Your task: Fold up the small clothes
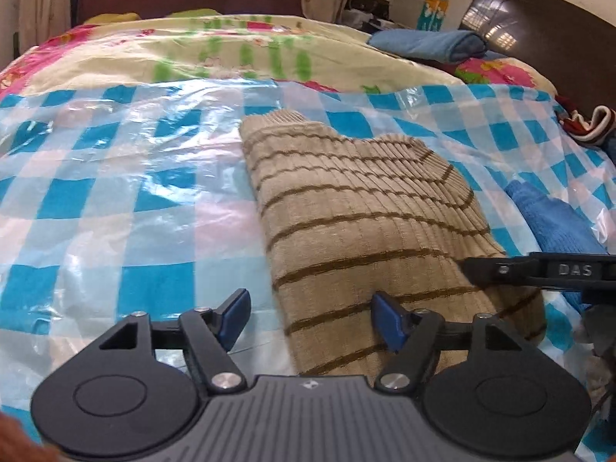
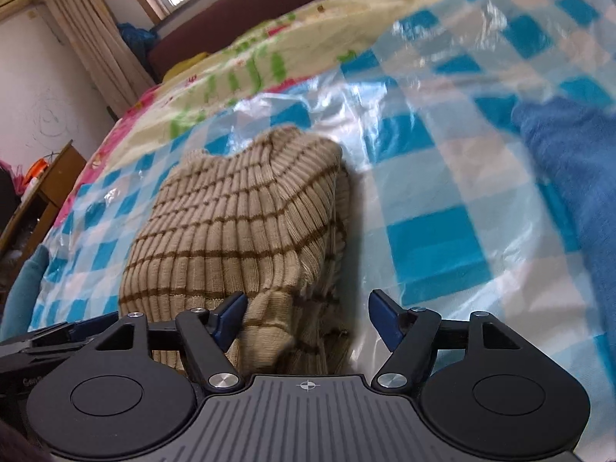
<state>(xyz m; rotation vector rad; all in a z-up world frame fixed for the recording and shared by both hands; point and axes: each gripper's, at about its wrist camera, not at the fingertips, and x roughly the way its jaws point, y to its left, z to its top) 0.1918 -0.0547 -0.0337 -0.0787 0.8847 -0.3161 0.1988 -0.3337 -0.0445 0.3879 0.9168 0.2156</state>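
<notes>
striped sweater (image 1: 369, 227) folded on checkered plastic — both claws wide open, empty — "das" on right claw (image 2: 308, 323).

Bare checkered sheet (image 1: 115, 200) left of sweater (image 1: 358, 208)

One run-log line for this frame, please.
stage: beige striped sweater lies folded on checked plastic sheet | left gripper: open, nothing held | right gripper: open, nothing held | blue garment: unfolded alongside

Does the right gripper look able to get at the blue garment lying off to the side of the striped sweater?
Probably yes. The right gripper is open and holds nothing, and only bare checked plastic sheet lies between it and the blue garment.
</notes>
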